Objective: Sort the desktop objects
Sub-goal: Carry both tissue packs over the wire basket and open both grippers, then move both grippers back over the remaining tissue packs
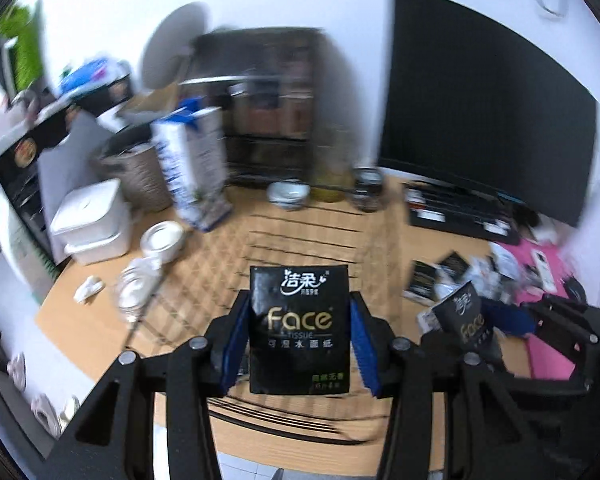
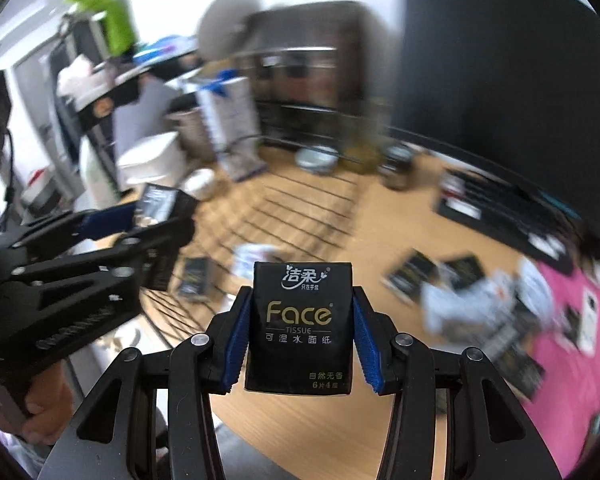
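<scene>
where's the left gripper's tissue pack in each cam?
Left wrist view: tissue pack bottom centre, clamped between the left gripper pads.
Right wrist view: same pack at left middle, seen edge-on in the left gripper.
Shared landmark: blue-and-white carton, standing at the desk's back.

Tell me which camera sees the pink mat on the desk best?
The right wrist view. There the pink mat fills much of the lower right, with small packets lying on it, though it is blurred. The left wrist view catches only a smaller piece of it, partly hidden behind the right gripper.
</scene>
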`<state>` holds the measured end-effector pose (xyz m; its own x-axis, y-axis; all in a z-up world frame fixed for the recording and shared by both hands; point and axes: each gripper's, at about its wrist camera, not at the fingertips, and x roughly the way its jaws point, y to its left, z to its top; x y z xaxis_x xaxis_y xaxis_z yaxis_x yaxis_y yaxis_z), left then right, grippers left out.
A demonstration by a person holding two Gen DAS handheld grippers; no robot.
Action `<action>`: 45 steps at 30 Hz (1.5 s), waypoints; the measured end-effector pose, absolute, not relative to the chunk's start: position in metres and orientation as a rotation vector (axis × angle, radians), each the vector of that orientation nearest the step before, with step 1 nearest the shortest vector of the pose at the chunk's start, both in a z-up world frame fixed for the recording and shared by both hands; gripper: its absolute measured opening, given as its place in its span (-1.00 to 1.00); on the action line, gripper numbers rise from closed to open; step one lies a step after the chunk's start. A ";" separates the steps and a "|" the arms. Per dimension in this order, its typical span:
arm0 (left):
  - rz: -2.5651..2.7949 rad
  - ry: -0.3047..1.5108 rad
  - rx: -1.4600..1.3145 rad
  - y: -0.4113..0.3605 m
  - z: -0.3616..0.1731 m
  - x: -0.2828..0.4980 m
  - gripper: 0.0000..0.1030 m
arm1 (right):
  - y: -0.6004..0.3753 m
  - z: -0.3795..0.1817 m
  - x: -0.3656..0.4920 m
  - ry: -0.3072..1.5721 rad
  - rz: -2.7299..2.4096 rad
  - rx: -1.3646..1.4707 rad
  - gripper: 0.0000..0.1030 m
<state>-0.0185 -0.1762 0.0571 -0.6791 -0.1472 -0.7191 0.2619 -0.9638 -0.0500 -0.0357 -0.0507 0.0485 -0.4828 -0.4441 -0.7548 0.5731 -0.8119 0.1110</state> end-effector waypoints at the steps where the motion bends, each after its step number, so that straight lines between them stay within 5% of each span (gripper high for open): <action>1: -2.668 0.236 1.128 -0.184 0.053 -0.019 0.02 | -0.069 0.044 -0.040 0.220 -2.250 1.108 -0.08; 19: -2.502 0.321 1.309 -0.230 -0.002 -0.025 0.02 | -0.130 -0.013 -0.066 0.315 -2.166 1.200 -0.08; 28: -2.561 0.328 1.256 -0.217 0.014 -0.019 0.21 | -0.098 0.008 -0.057 0.240 -2.211 1.154 -0.06; 45: -2.893 -0.058 1.420 -0.043 0.015 -0.028 0.24 | 0.100 0.009 -0.045 0.083 -2.500 1.277 0.00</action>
<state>-0.0278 -0.0435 0.0153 -0.6091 0.0573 -0.7910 -0.0888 -0.9960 -0.0038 -0.0446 0.1004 0.0087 -0.5430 -0.2648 -0.7969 0.3172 -0.9434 0.0974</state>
